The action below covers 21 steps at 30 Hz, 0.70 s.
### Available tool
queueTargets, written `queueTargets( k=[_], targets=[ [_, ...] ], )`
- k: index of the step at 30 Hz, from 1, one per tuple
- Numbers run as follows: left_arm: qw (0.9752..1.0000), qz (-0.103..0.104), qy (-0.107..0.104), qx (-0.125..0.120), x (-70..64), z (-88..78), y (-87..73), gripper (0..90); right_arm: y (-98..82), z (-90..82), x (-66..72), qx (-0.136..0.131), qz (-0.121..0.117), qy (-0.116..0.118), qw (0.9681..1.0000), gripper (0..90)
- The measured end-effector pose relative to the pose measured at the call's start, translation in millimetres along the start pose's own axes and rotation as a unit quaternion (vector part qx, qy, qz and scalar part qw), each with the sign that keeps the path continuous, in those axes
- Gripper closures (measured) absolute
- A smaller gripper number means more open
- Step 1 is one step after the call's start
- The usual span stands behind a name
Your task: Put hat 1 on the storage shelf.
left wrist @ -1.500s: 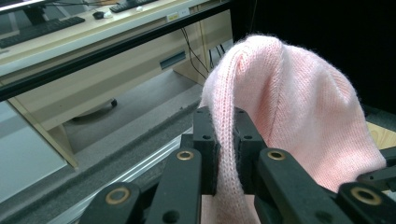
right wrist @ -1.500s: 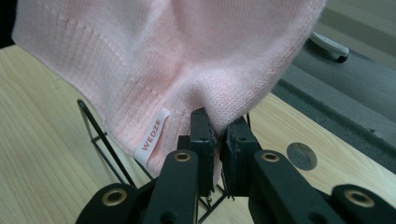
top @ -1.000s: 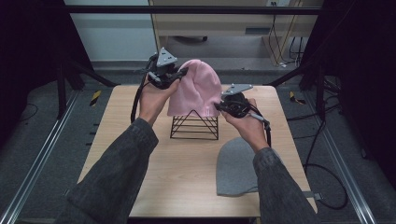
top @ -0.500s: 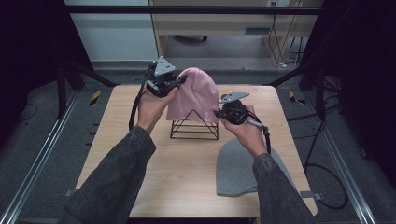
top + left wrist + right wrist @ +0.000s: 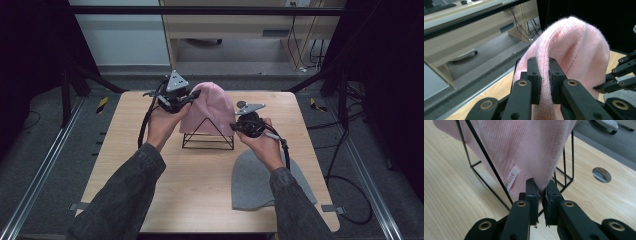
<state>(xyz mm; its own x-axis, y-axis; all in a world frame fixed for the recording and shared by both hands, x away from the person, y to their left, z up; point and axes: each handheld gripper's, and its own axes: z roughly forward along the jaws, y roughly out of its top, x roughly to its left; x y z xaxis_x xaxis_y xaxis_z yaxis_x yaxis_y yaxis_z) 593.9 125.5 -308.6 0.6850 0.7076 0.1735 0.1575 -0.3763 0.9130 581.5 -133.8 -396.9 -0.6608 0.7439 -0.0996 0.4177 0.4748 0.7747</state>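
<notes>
On the pale wooden table (image 5: 150,165) amid dark surroundings, both tools clamp the pink beanie (image 5: 210,107).

The hat (image 5: 210,107) is pale pink — a fine ribbed knit with a small white label (image 5: 512,178) lettered in red. The wire stand (image 5: 207,135) is black, the second hat (image 5: 260,180) plain grey, the bench (image 5: 200,185) light wood-grain — fingers (image 5: 534,75) black.

Table (image 5: 150,165): wire stand (image 5: 207,137), grey beanie (image 5: 260,180)
</notes>
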Motion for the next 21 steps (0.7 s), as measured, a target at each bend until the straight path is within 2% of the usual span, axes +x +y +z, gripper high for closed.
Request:
queueTargets(
  k=[3,9,13,16,21],
  targets=[
    [1.0000,-0.002,-0.005,0.003,-0.8,0.7,-5.0,82.3,-1.6,1.8,-0.3,0.004,0.004,0.002,1.0000,81.0],
    [0.9999,-0.003,-0.010,0.013,-3.6,0.8,-14.3,82.3,-9.6,-1.5,2.6,0.027,0.010,0.002,0.9996,58.9],
    [0.9995,0.005,-0.022,0.023,-7.3,2.7,-18.9,82.3,-17.2,-12.2,-1.2,0.021,0.016,-0.009,0.9996,50.9],
    [0.9993,0.006,-0.023,0.028,-9.3,4.3,-22.2,82.3,-23.6,-19.5,-7.2,0.021,0.020,-0.019,0.9994,49.9],
    [0.9985,0.002,-0.029,0.046,-9.5,6.2,-31.7,82.3,-32.8,-28.1,-13.4,0.024,0.028,-0.022,0.9991,49.6]
  ],
)
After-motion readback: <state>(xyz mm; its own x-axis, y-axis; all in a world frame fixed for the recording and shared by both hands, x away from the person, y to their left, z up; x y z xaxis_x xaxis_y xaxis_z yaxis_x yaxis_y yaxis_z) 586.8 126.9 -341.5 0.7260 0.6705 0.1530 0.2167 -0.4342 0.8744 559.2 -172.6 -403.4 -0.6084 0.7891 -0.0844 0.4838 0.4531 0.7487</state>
